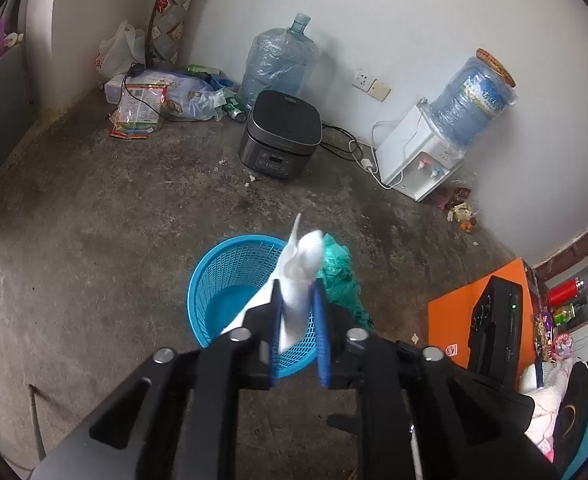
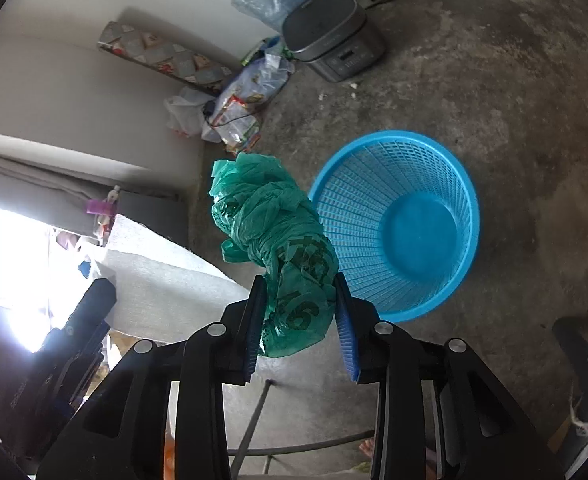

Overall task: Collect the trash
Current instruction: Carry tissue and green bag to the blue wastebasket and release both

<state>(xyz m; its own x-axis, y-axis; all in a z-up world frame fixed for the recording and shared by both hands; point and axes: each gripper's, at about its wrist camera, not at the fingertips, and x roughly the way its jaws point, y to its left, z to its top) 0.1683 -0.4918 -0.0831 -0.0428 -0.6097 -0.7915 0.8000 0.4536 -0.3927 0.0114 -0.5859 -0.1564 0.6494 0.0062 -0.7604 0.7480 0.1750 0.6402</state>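
A blue mesh trash basket stands on the concrete floor; it looks empty in the right wrist view. My left gripper is shut on a crumpled white tissue and holds it above the basket's near rim. My right gripper is shut on a crumpled green plastic bag, held in the air just left of the basket. The green bag also shows in the left wrist view, right of the tissue.
A dark rice cooker sits on the floor beyond the basket. A water dispenser with a bottle stands by the wall, wrappers beside it. A spare water jug and a pile of bags fill the corner. An orange box lies right.
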